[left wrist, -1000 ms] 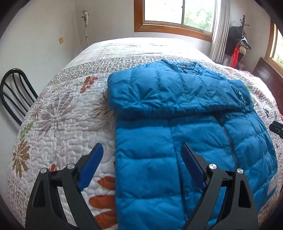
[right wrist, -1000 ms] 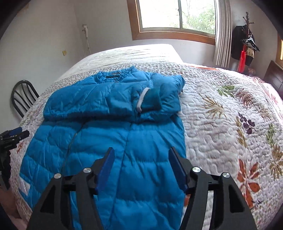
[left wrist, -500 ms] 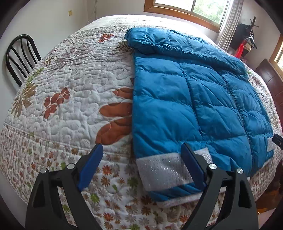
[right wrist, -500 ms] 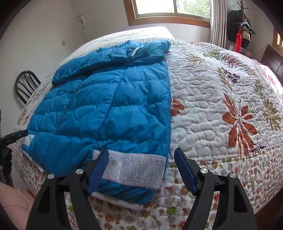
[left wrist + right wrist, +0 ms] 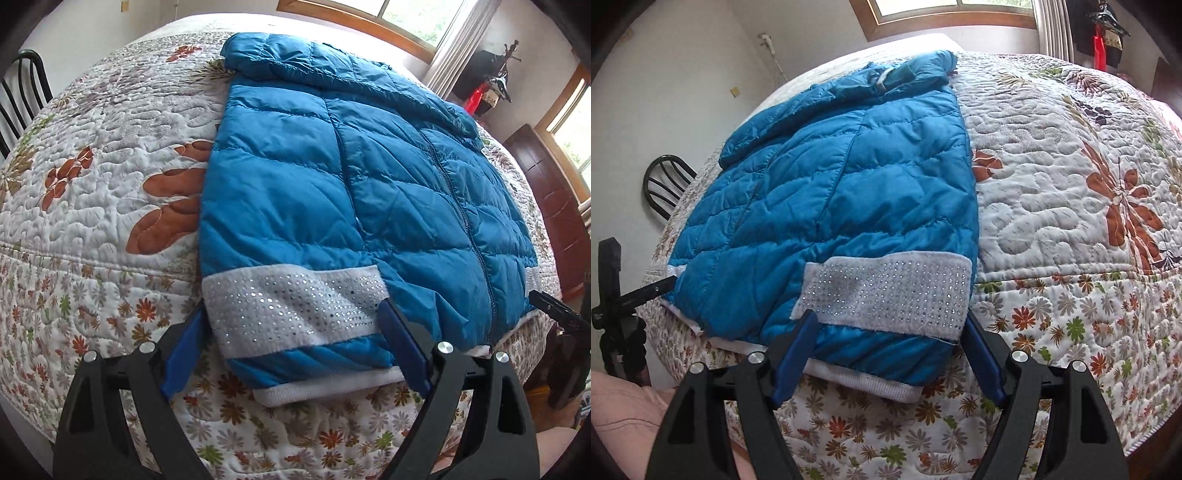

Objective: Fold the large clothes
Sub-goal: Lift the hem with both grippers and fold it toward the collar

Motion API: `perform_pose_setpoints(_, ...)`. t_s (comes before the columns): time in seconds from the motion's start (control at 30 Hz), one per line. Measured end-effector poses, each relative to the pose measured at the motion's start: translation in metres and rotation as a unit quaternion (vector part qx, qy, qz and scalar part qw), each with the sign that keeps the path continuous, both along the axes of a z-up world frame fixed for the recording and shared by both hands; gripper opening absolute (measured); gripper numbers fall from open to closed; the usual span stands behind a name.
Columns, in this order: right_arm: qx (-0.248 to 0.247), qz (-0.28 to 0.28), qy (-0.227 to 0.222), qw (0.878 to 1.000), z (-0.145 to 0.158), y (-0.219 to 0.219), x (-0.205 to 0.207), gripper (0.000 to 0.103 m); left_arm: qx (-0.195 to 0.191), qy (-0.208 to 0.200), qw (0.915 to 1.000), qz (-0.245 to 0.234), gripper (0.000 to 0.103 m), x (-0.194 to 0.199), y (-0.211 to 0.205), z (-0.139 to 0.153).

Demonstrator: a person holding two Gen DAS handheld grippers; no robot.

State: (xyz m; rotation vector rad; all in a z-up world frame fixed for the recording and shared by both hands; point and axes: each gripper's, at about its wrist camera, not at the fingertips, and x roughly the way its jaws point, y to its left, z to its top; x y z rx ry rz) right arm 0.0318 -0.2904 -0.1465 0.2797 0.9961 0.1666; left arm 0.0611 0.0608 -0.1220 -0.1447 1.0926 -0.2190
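Note:
A blue quilted puffer jacket [image 5: 369,177] lies flat on the bed, sleeves folded across the chest, its hem hanging over the near edge. A white sequinned band [image 5: 291,306] runs across each hem corner. My left gripper [image 5: 295,332] is open, its jaws either side of the jacket's left hem corner. My right gripper [image 5: 890,343] is open, its jaws either side of the right hem corner and its white band [image 5: 886,291]. The jacket [image 5: 842,192] fills the left half of the right wrist view.
The bed has a white floral quilt [image 5: 92,155] that drops over the near edge. A black chair [image 5: 665,184] stands at the left by the wall. A dark wooden headboard [image 5: 554,206] and a coat stand [image 5: 495,81] are at the right.
Both grippers have pulled back from over the jacket's body and dropped to its hem at the near bed edge. Both stay open.

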Motion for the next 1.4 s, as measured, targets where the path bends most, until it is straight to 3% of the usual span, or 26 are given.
perform_pose_setpoints(0.2, 0.008, 0.005, -0.001, 1.000, 0.000, -0.003, 0.001, 0.064, -0.007, -0.003, 1.0000, -0.002, 0.079, 0.000, -0.001, 0.000)
perform_pose_setpoints(0.5, 0.024, 0.005, -0.024, 0.999, 0.010, -0.009, -0.004, 0.023, -0.004, -0.030, 0.9996, 0.000, 0.031, -0.006, 0.000, 0.010)
perform_pose_setpoints(0.63, 0.018, 0.004, -0.036, 0.999, 0.016, -0.006, -0.008, 0.015, -0.019, -0.044, 0.9988, 0.005, 0.017, -0.010, 0.006, 0.013)
perform_pose_setpoints(1.0, 0.024, 0.028, -0.078, 0.996, 0.033, 0.006, -0.046, 0.012, -0.074, -0.053, 0.9958, -0.002, 0.015, -0.037, 0.032, 0.026)
perform_pose_setpoints(1.13, 0.028, 0.029, -0.099, 0.994, 0.048, 0.009, -0.039, 0.011, -0.110, -0.068, 0.9916, -0.011, 0.014, -0.029, 0.037, 0.040)
perform_pose_setpoints(1.27, 0.034, 0.038, -0.130, 0.990, 0.078, 0.005, -0.024, 0.011, -0.121, -0.109, 0.9861, -0.034, 0.014, -0.019, 0.031, 0.070)
perform_pose_setpoints(1.4, 0.046, 0.035, -0.128, 0.990, 0.097, -0.008, 0.009, 0.011, -0.129, -0.131, 0.9817, -0.050, 0.014, 0.009, 0.025, 0.091)
